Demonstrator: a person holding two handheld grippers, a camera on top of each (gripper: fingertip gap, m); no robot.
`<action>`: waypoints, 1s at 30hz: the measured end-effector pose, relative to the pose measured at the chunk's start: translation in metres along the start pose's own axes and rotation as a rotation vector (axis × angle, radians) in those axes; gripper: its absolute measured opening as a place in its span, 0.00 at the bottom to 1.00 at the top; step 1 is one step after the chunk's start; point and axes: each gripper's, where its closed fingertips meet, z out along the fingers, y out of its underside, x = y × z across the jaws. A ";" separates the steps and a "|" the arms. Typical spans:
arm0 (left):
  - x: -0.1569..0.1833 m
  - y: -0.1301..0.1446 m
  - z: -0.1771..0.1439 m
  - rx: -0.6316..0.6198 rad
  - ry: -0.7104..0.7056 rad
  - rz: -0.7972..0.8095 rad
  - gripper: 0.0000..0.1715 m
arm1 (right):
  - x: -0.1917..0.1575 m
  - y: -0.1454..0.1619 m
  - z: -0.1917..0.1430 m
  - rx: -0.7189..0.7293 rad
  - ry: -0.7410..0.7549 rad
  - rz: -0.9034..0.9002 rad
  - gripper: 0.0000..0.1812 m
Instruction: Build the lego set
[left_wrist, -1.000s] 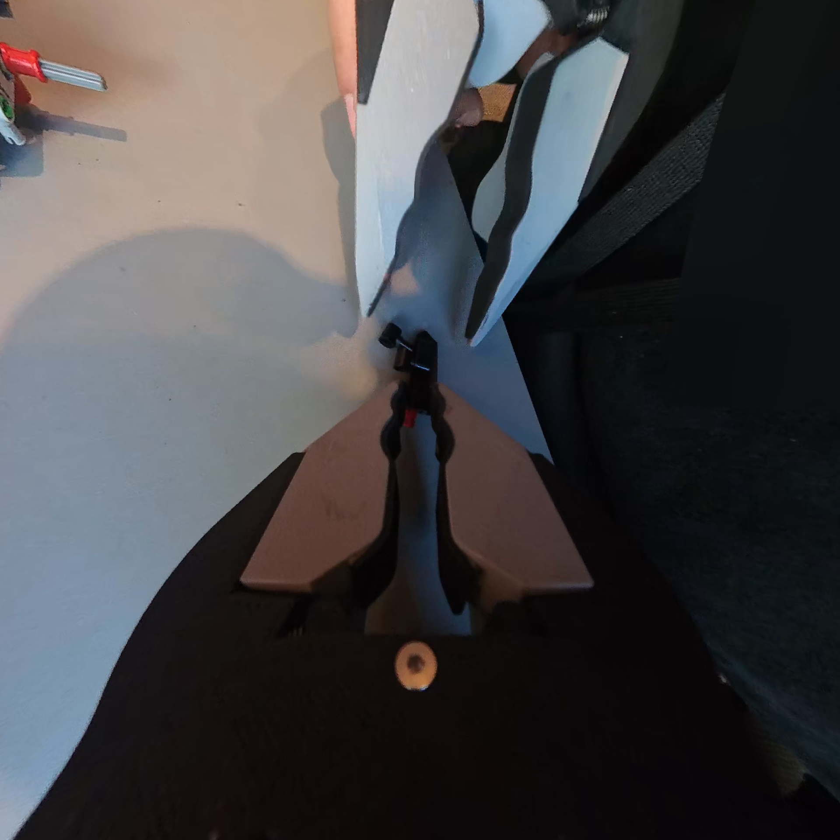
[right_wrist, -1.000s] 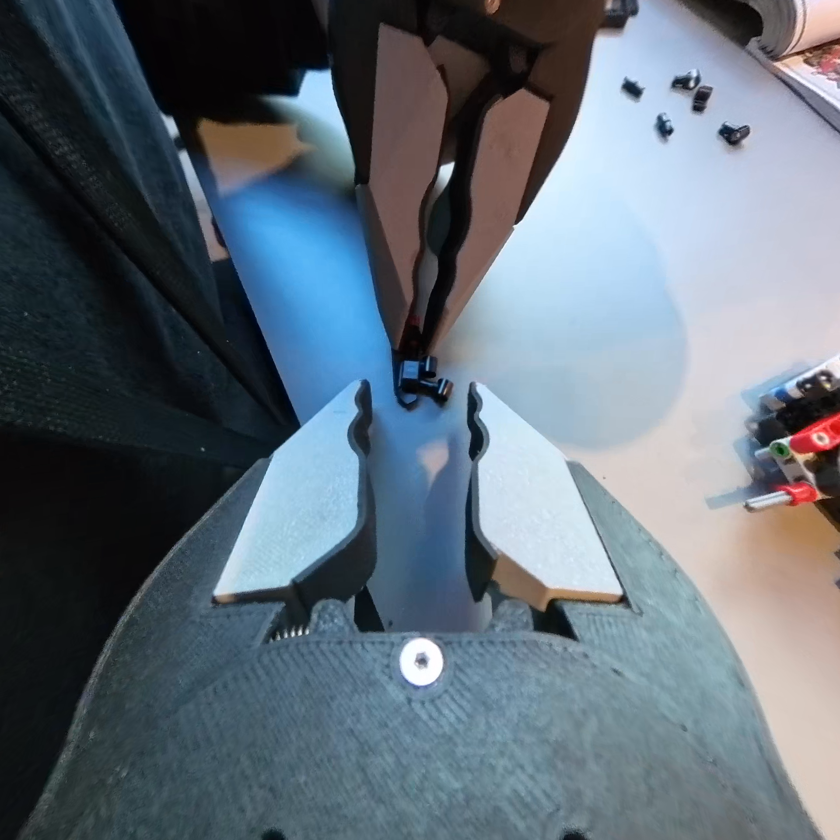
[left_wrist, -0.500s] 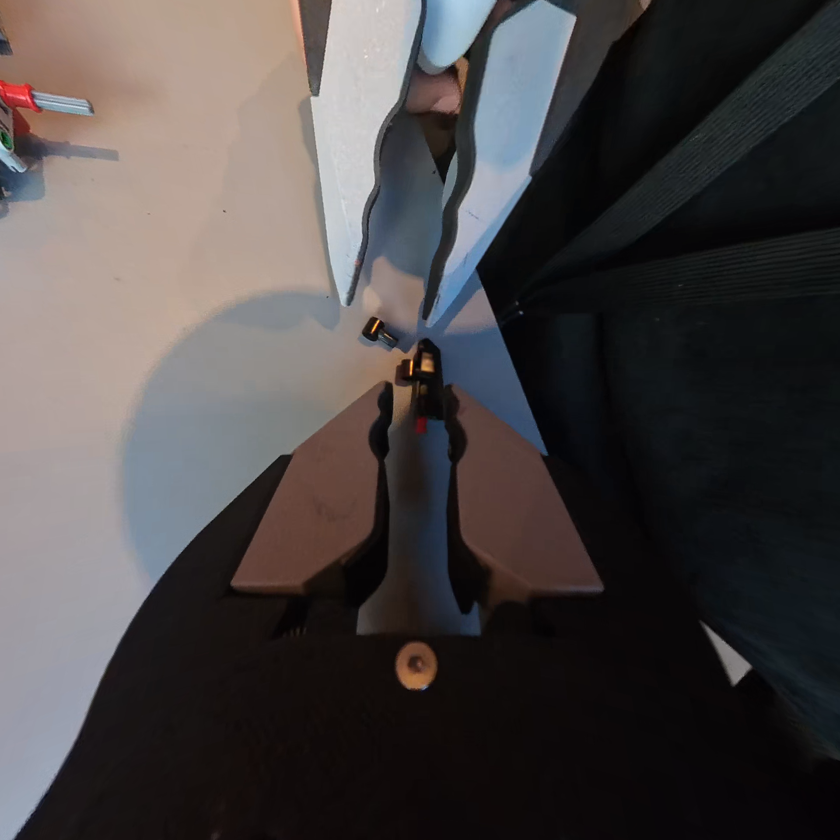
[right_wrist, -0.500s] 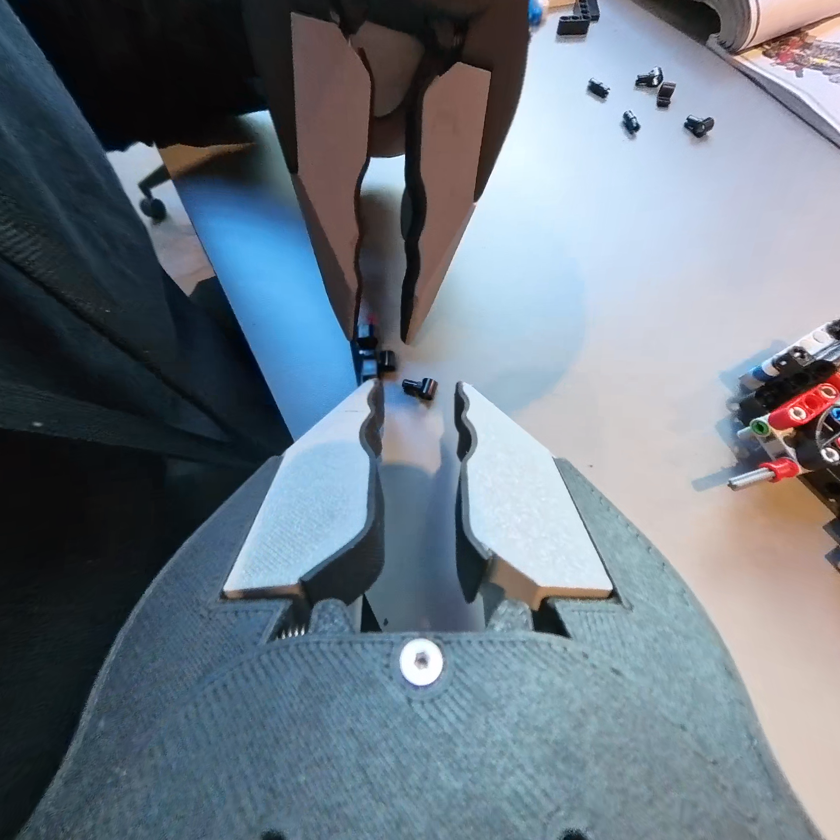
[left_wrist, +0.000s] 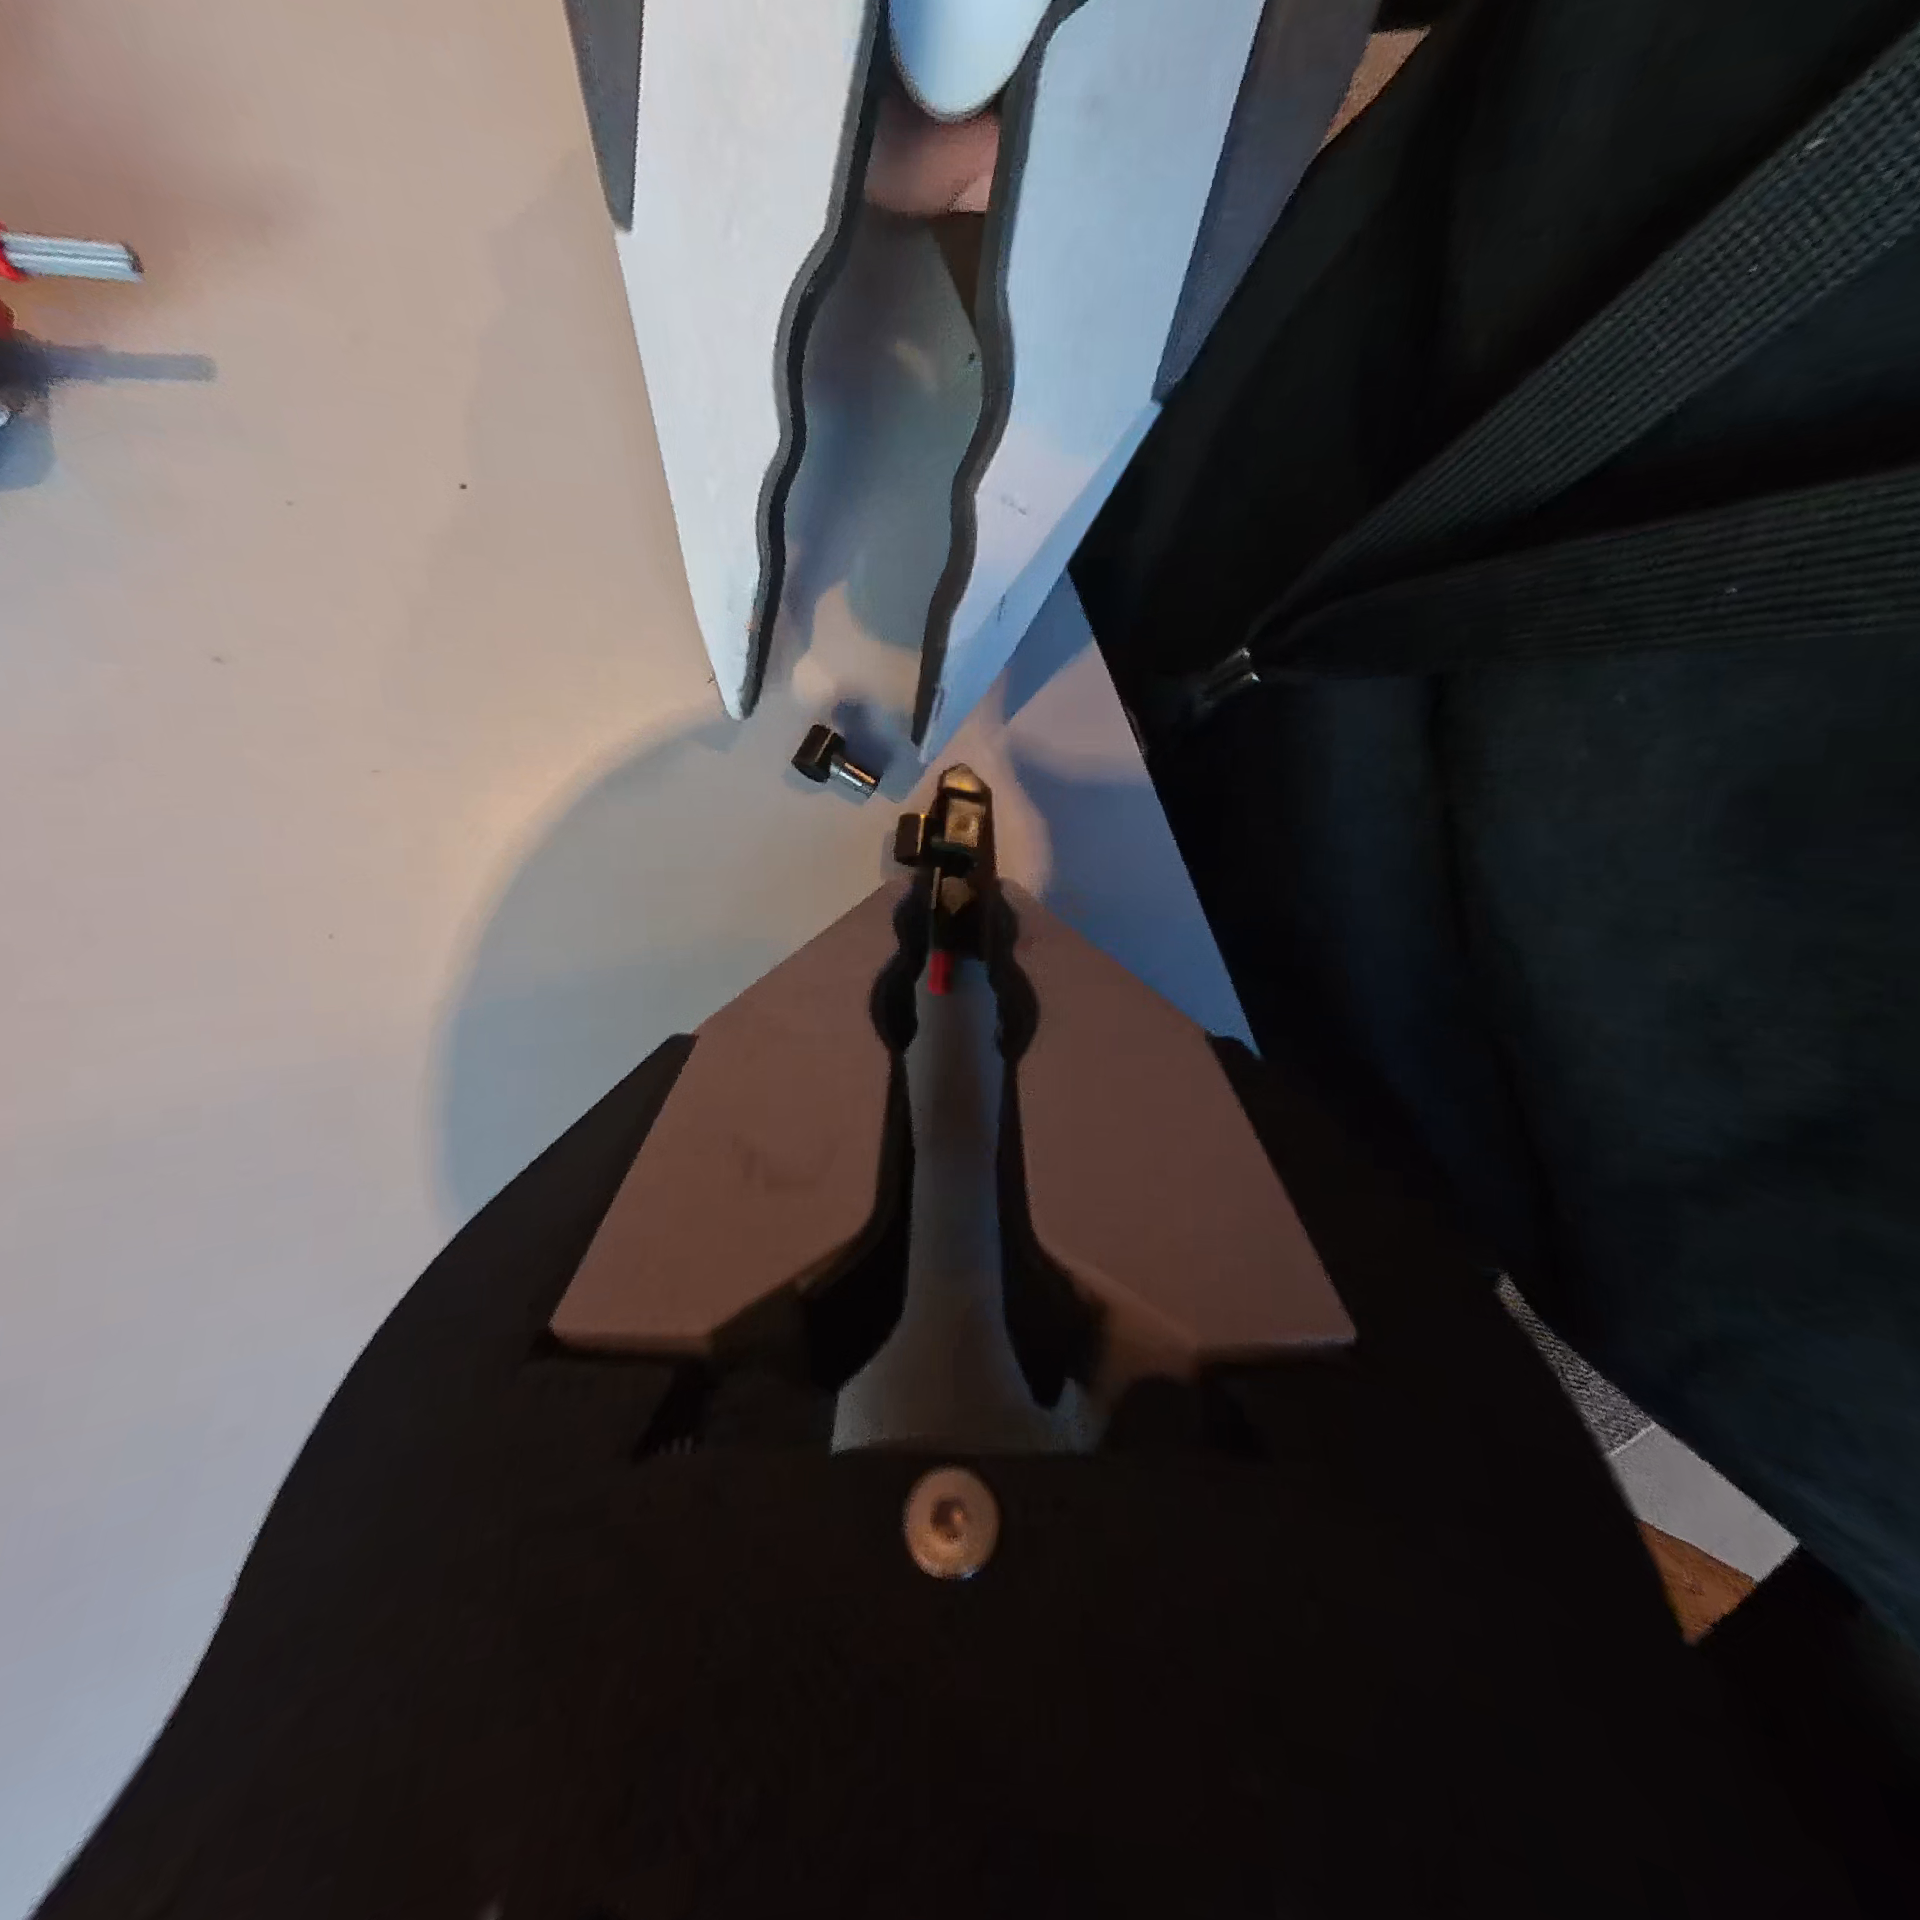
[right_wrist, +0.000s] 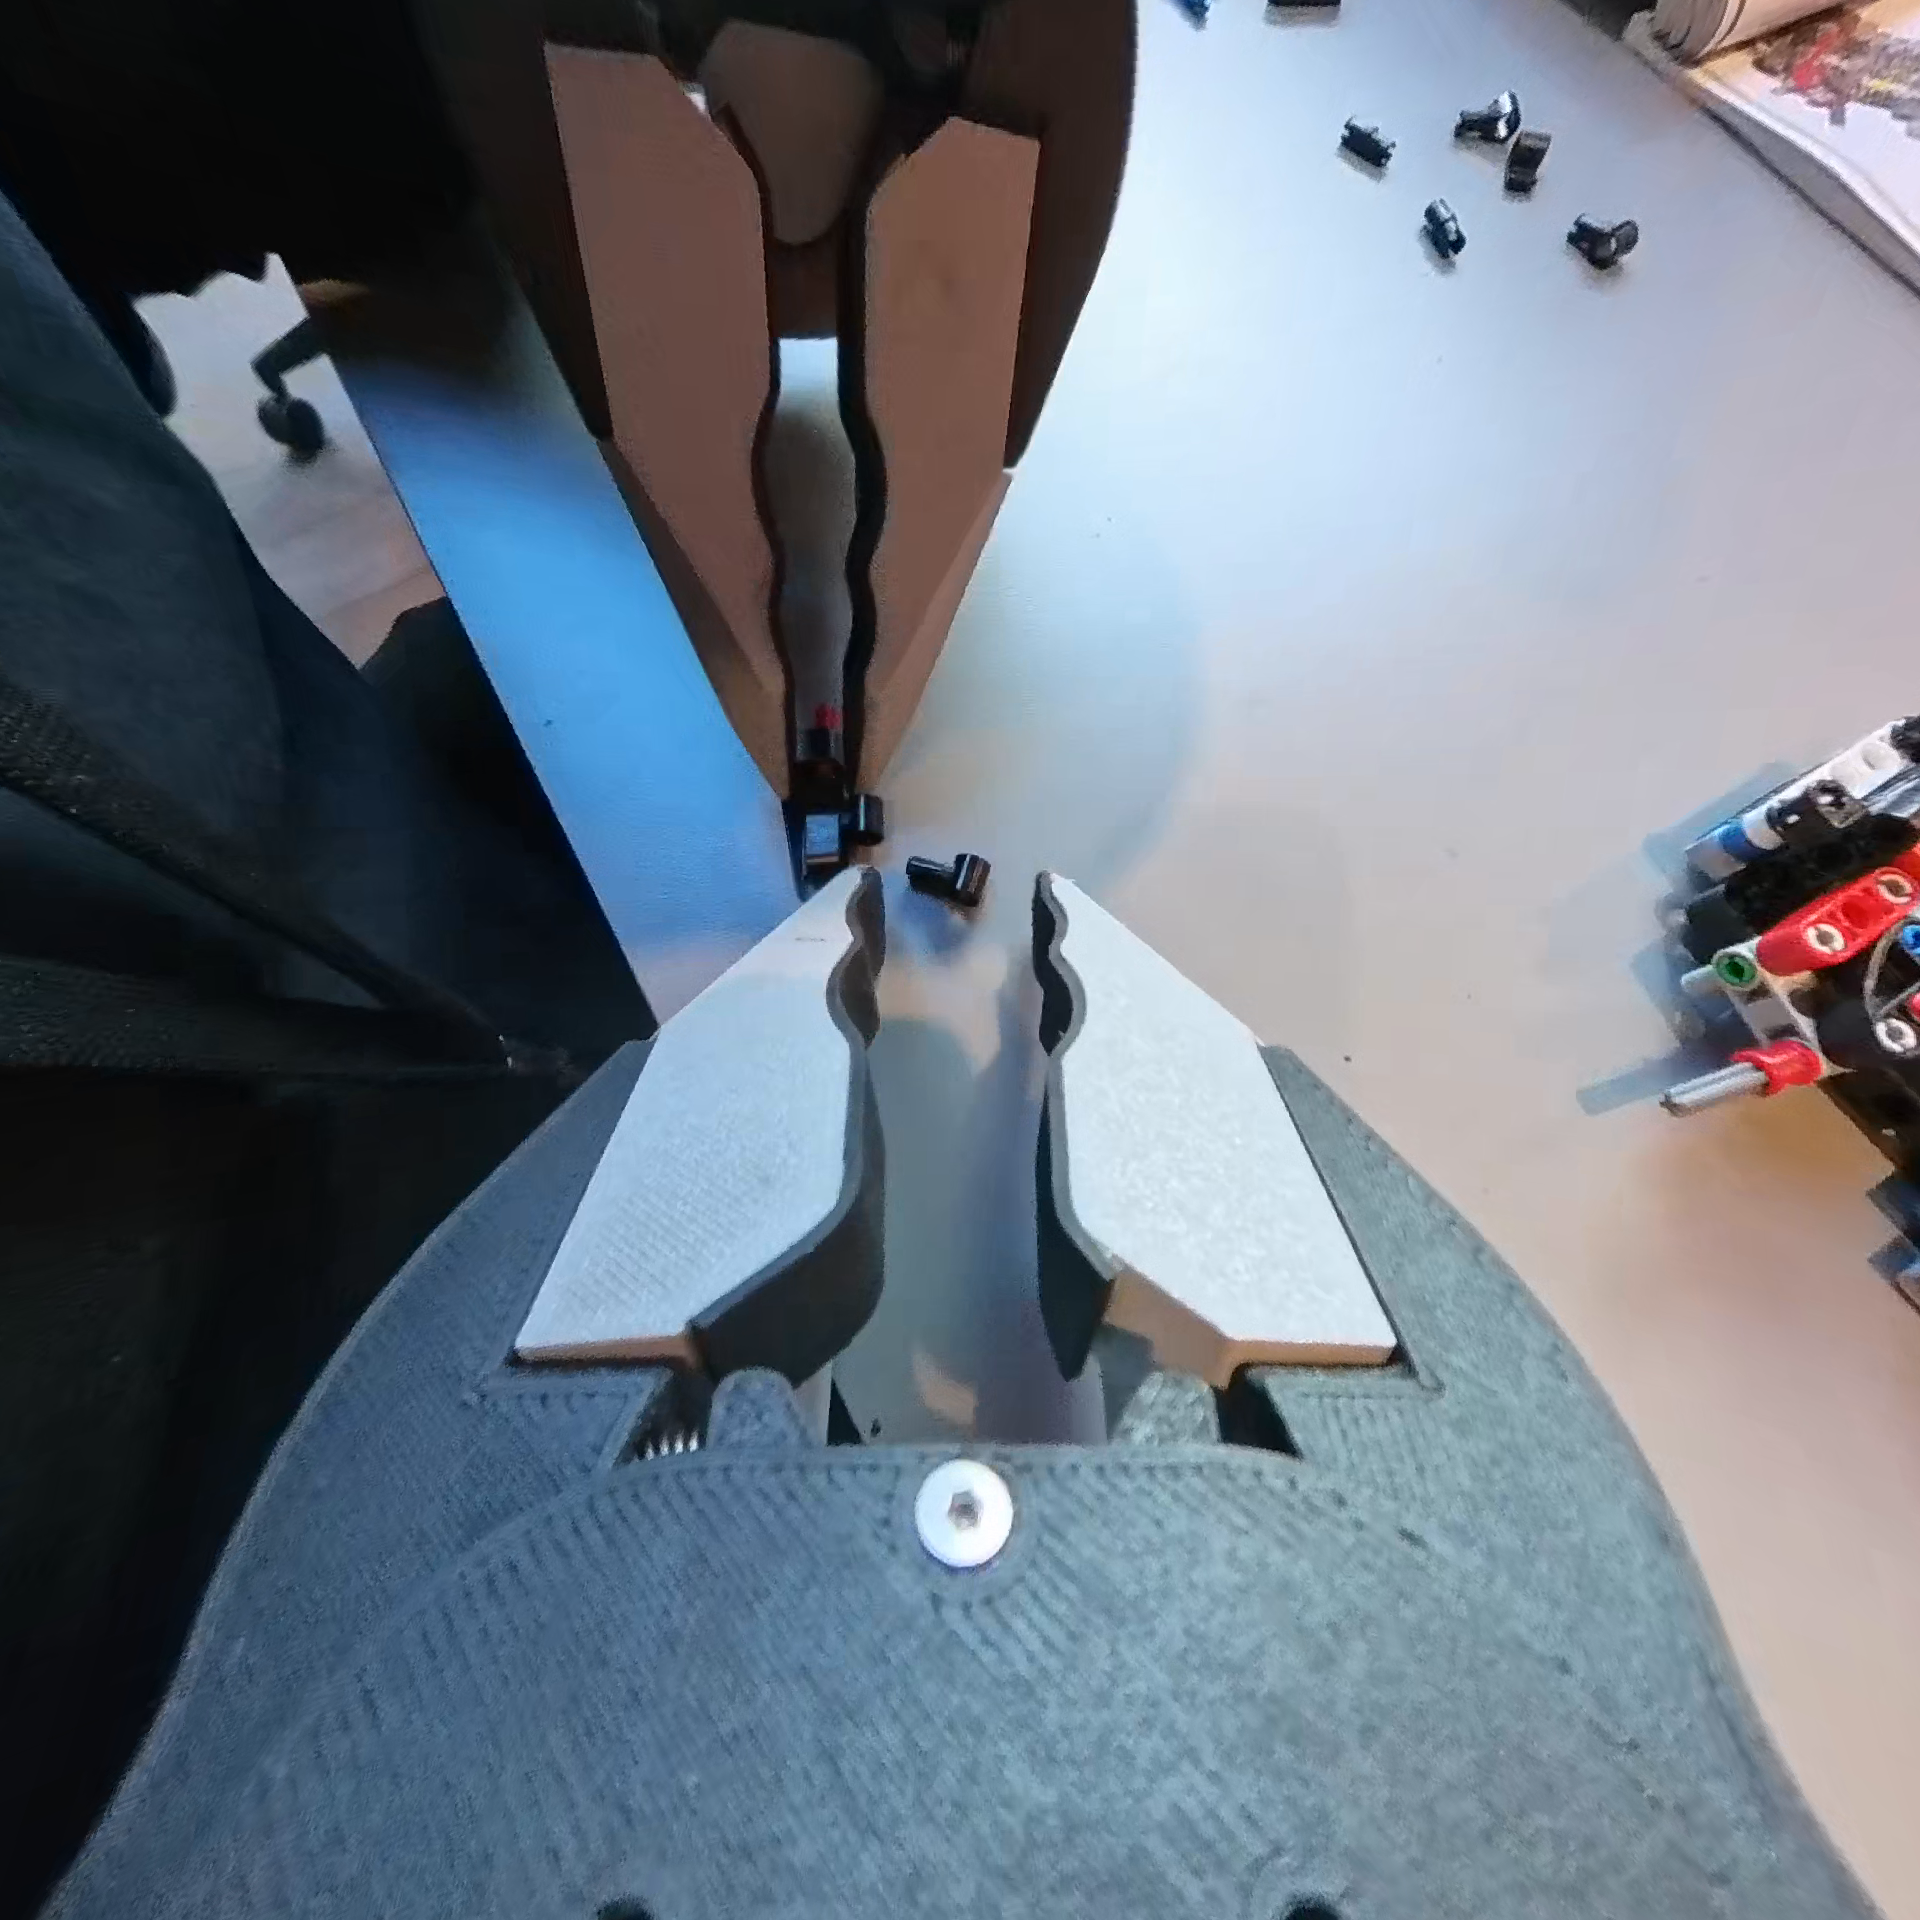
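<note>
My left gripper (left_wrist: 951, 920) is shut on a small black lego piece (left_wrist: 954, 831) with a red bit, held at the table's near edge. It also shows in the right wrist view (right_wrist: 831, 769), with the piece (right_wrist: 826, 826) at its tips. A small black pin (right_wrist: 948, 878) lies loose on the table right beside that piece. My right gripper (right_wrist: 954, 885) is open and empty, and the pin lies between its tips. In the left wrist view the right gripper (left_wrist: 831, 722) comes in from the top, with the pin (left_wrist: 831, 764) just below its tips.
A partly built lego model (right_wrist: 1829, 987) in black, red and grey stands at the right. Several loose black pins (right_wrist: 1496, 177) lie at the far right, by a booklet (right_wrist: 1808, 94). The table edge (right_wrist: 582, 665) runs on the left, next to a person's dark clothing (right_wrist: 208, 727). Only a small space, under 4 cm, lies between the two pairs of fingers.
The small black pin, at the held piece's tip a second ago, now lies on the table. The right gripper has narrowed somewhat and now has the pin between its tips.
</note>
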 end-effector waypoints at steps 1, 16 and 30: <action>0.000 0.000 0.000 0.001 0.000 0.000 0.04 | -0.001 0.000 0.000 -0.007 -0.013 0.002 0.14; -0.001 0.000 0.000 0.012 0.030 0.068 0.02 | 0.003 0.004 0.004 -0.108 -0.298 -0.406 0.12; 0.002 0.000 0.000 0.004 0.044 0.067 0.06 | -0.006 0.005 0.004 -0.077 -0.351 -0.408 0.00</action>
